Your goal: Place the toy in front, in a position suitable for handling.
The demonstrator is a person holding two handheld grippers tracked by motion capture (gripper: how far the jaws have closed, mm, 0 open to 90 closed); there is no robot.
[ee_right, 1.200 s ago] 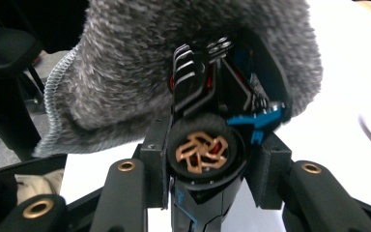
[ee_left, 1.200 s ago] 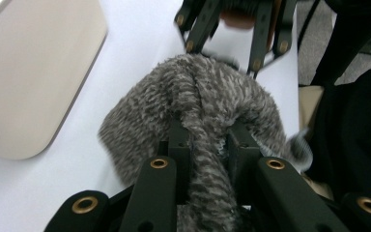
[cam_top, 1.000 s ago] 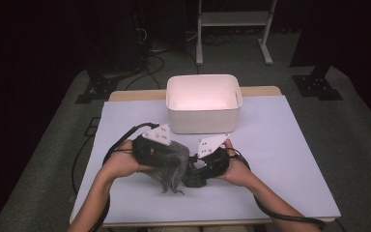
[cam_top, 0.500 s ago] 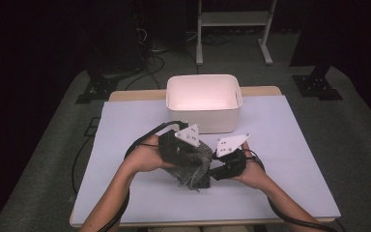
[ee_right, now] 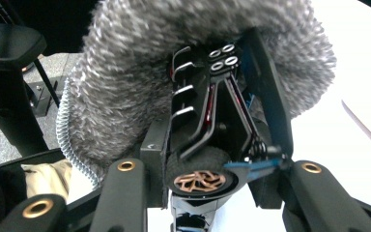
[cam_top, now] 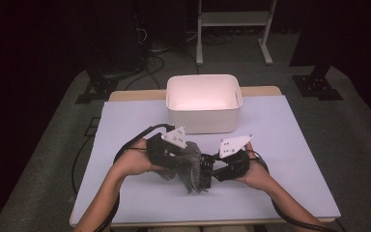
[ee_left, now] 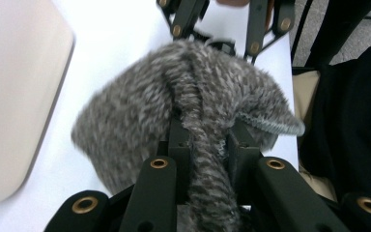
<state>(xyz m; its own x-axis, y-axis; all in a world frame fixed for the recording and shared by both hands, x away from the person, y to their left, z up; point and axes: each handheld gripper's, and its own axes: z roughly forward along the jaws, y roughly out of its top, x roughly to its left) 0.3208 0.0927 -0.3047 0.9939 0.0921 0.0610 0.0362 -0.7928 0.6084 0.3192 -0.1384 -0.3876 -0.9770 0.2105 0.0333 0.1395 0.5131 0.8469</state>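
High view first: the grey fuzzy knit (cam_top: 191,165) hangs between my two tools, low over the white worktop (cam_top: 290,159), on the near side of the white bin (cam_top: 204,118). Left hand-held gripper (cam_top: 186,162) is clenched hard on a bunched fold of it; the left gripper view shows the yarn squeezed into a rope between the jaws. Right hand-held gripper (ee_right: 207,140) is grasping a black wheeled toy (ee_right: 207,116), copper hub (ee_right: 200,180) facing the camera, with the knit draped over its far end.

I judge the knit light, soft and stretchy, so it will sag and snag on the toy's edges. Best hold is a thick fold or the ribbed hem (ee_left: 270,126), never a single layer. The toy is rigid; grip its body sides. The bin is open and near, nothing between.
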